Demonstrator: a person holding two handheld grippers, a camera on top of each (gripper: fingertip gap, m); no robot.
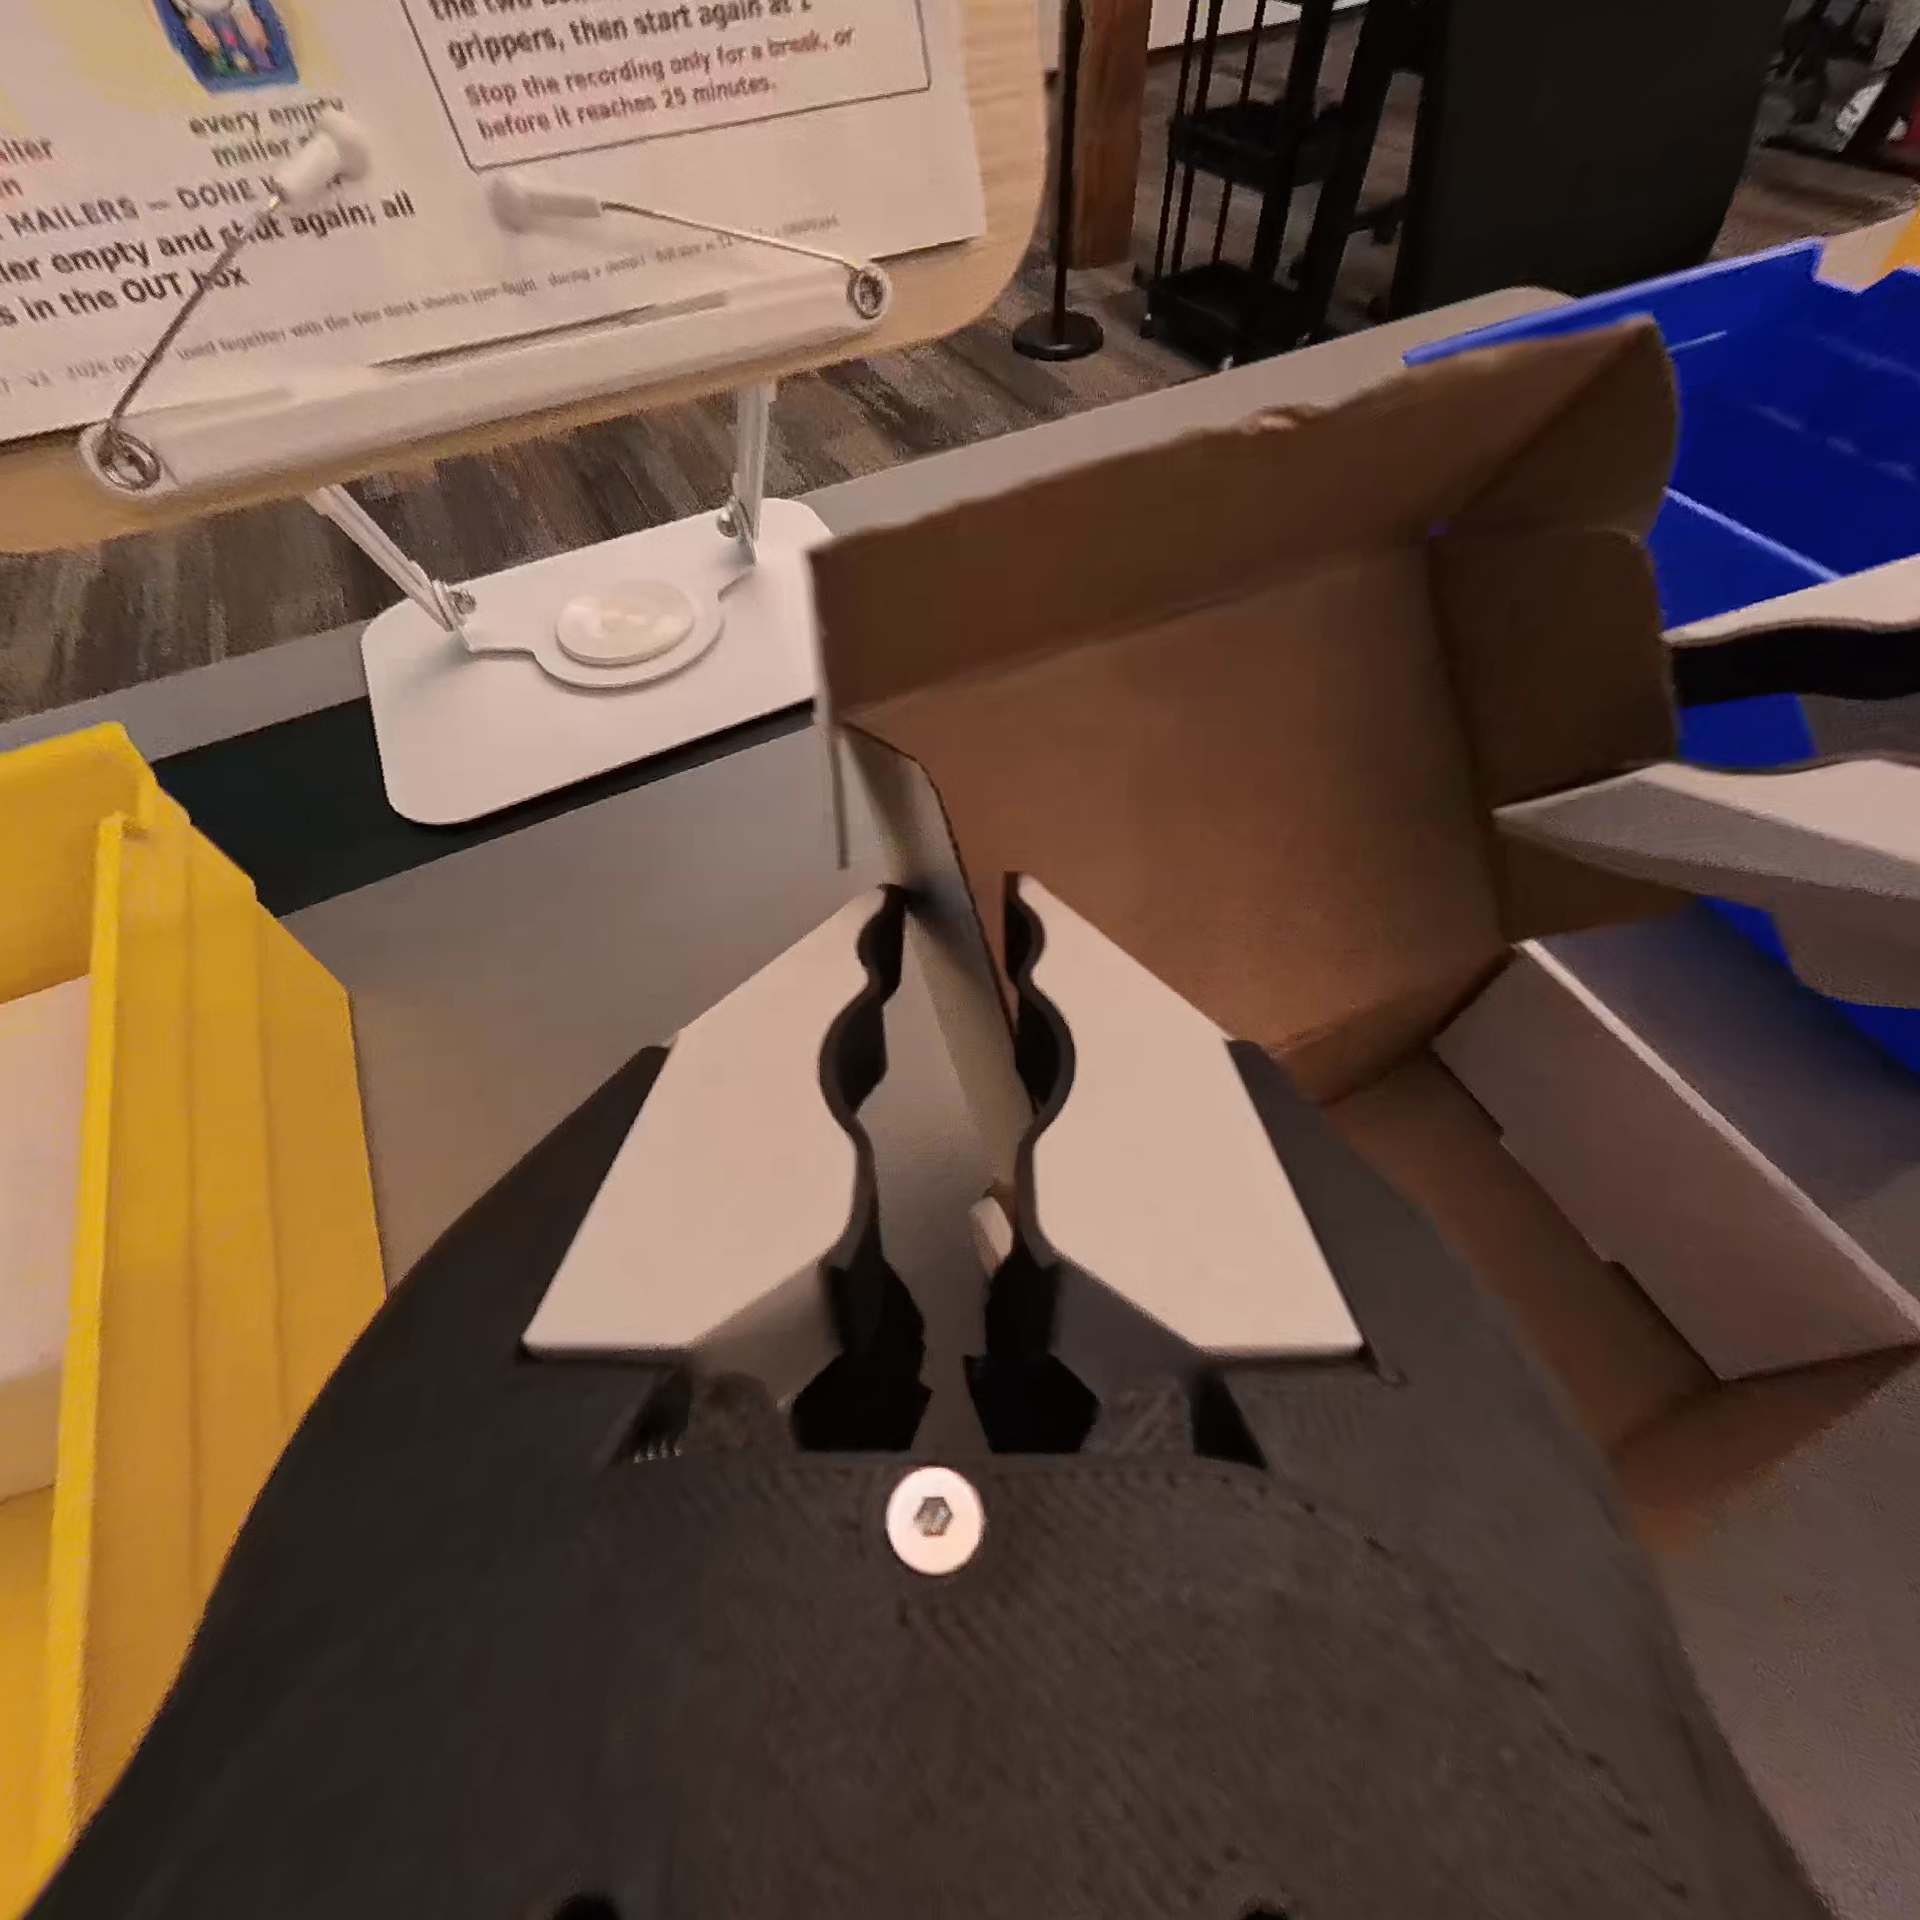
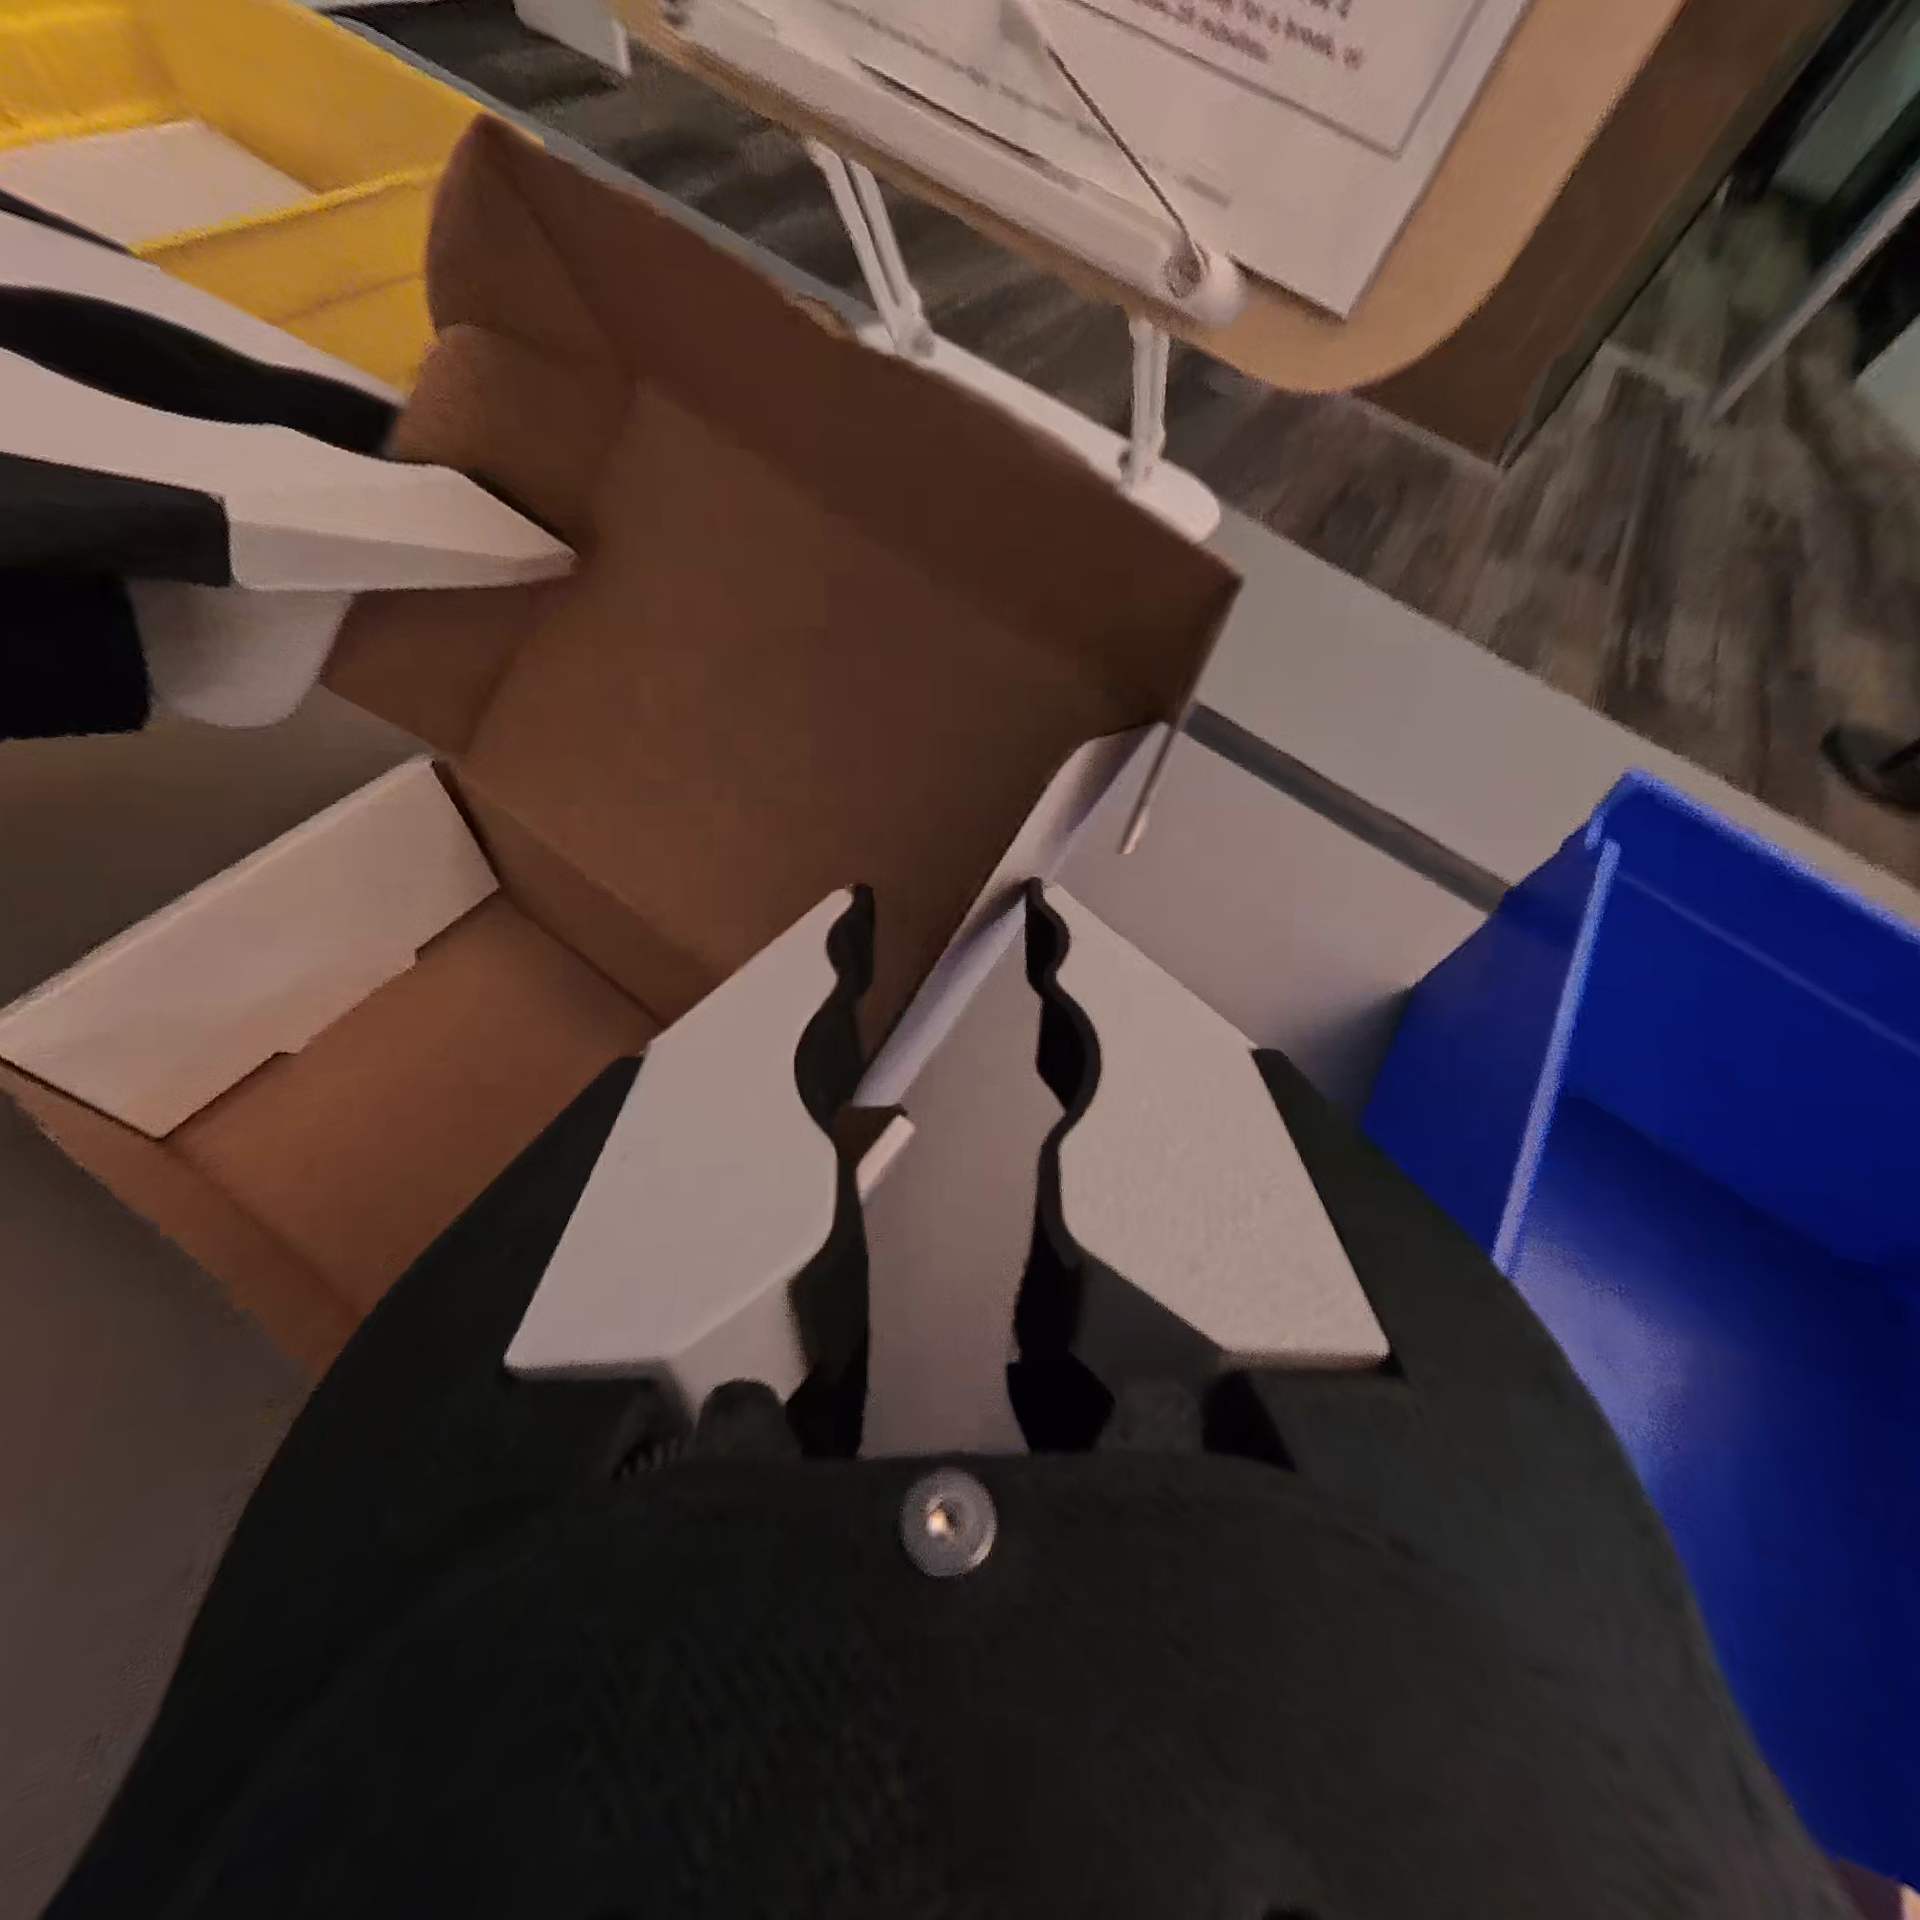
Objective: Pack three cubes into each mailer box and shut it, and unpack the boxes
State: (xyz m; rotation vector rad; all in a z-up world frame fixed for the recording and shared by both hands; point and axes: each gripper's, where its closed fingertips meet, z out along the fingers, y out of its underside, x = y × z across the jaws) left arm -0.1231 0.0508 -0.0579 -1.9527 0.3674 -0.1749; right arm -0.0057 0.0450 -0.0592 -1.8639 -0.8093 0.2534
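Left wrist view first: one mailer box (image 1: 1247, 790) sits open on the grey worktop (image 1: 540, 966), lid up, brown inside, no cubes visible. One yellow bin (image 1: 208, 1091) sits on the left, one blue bin (image 1: 1787, 499) on the right, one document stand (image 1: 582, 644) behind. The left tool (image 1: 956, 904) is nearly closed, pinching the lid's left side flap. The right tool (image 1: 1745, 748) reaches in from the right at the other flap.

Right wrist view: same box (image 2: 810, 644), with the right tool (image 2: 945, 904) narrowly parted around the lid's right flap. The left tool (image 2: 488, 540) pokes in from the left. The blue bin (image 2: 1683, 1091) sits close on the right.
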